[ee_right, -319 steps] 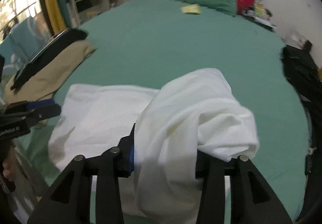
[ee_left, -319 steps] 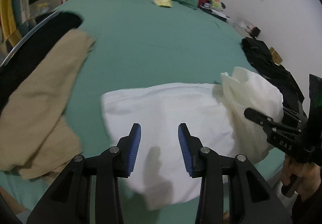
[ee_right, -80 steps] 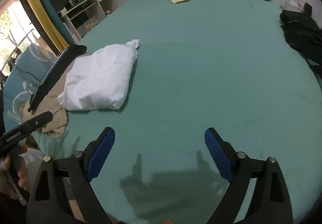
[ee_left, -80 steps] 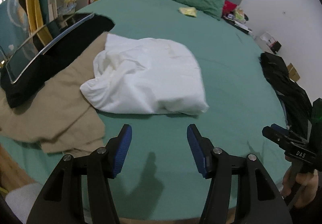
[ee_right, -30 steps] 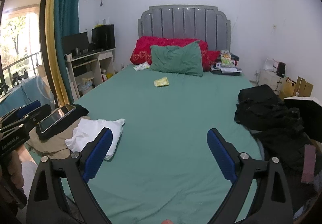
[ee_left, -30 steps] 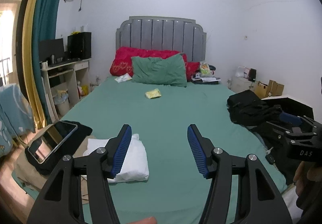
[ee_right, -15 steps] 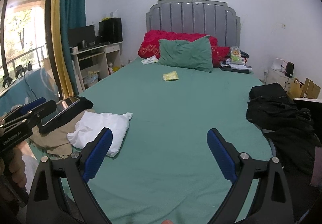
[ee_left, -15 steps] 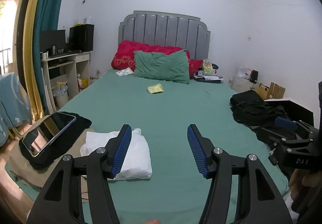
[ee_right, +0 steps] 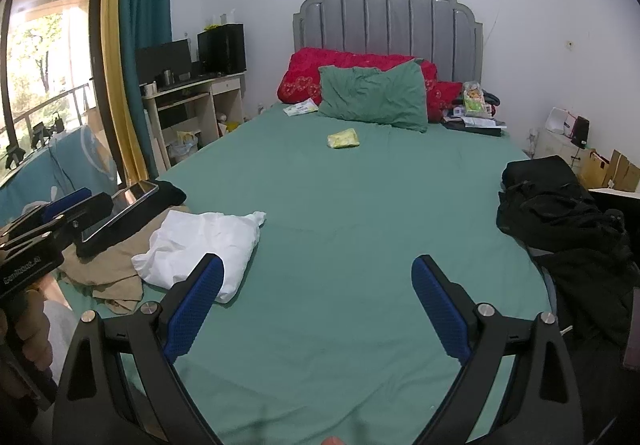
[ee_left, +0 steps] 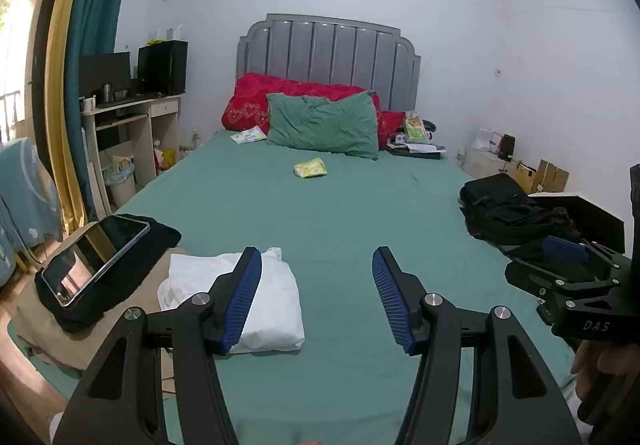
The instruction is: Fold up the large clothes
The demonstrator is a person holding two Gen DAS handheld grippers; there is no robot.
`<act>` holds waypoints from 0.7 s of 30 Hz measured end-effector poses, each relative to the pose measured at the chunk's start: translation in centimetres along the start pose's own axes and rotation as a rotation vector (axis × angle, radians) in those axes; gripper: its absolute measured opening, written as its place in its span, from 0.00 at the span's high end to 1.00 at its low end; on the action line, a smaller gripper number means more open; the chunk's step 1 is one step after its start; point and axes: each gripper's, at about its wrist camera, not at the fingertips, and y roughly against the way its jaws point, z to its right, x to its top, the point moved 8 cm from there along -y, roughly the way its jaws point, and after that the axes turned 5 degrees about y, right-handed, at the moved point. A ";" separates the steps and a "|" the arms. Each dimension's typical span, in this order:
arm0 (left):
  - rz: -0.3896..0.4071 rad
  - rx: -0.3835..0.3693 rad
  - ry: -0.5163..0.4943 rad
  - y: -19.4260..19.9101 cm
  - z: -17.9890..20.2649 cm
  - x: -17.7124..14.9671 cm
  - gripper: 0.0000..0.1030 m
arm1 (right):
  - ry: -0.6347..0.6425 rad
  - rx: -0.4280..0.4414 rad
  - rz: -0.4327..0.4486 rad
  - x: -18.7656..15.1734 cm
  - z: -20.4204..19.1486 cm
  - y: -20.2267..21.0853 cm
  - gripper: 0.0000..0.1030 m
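A folded white garment lies at the near left of the green bed, partly on a tan garment; it also shows in the right wrist view. A heap of black clothes lies at the bed's right edge, also in the right wrist view. My left gripper is open and empty, held above the near end of the bed. My right gripper is open wide and empty, above the bed's near middle.
A tablet rests on black cloth at the near left. A green pillow and red pillow lie by the grey headboard. A small yellow packet lies mid-bed. A desk stands left.
Both grippers let go of the white garment, which now lies folded at the left. They drew back and tilted up to face the whole room. In the last second the view barely shifted.
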 end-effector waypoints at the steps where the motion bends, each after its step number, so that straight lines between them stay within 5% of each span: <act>1: 0.001 0.001 -0.001 0.0 0.0 0.0 0.41 | 0.002 -0.002 -0.001 -0.1 0.0 -0.1 0.08; 21: 0.000 -0.001 -0.010 -0.2 -0.2 -0.1 0.41 | -0.010 -0.015 -0.012 -0.5 0.4 -0.3 0.08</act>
